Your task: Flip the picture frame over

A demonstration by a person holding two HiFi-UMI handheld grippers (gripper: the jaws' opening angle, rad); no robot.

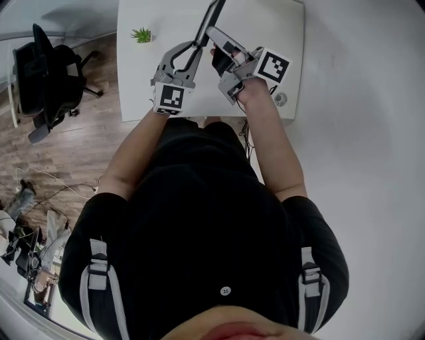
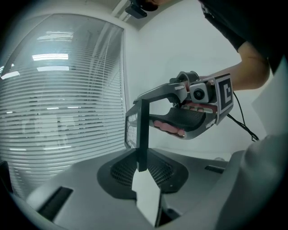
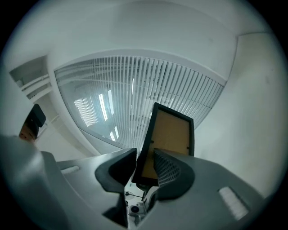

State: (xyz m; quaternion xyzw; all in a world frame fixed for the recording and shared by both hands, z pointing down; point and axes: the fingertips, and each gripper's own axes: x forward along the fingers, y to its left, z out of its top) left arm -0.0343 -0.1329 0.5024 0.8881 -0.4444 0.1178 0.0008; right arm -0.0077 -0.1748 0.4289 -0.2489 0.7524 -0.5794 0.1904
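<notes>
While you held both tools up over the far part of the white counter [image 1: 272, 26], the picture frame [image 1: 211, 16] was off the surface, raised between them and standing on edge in the air. Your left gripper [image 2: 143, 168] had its fingers closed on the frame; in the left gripper view the frame showed as a thin dark bar, edge-on and upright, pinched by its lower end between the two ribbed pads. Your right gripper [image 3: 144, 164] reached the same frame from the other side. Its fingers stood a little apart around one lower corner: the frame leaned against the ribbed right finger, and a thin gap showed between its black rim and the left finger, so that hand was not clamping it. In the right gripper view the frame tilted slightly to the right and showed a brown board inside a black rim. The left gripper view caught the right gripper beside the frame's upper part, with your hand wrapped around its handle. Behind the frame in both gripper views were pale window blinds [image 2: 58, 99]. From the head view, a small green plant [image 1: 141, 34] sat near the counter's left corner, well apart from the grippers, and a black office chair [image 1: 46, 73] stood on the wooden floor [image 1: 86, 146] to the left.
</notes>
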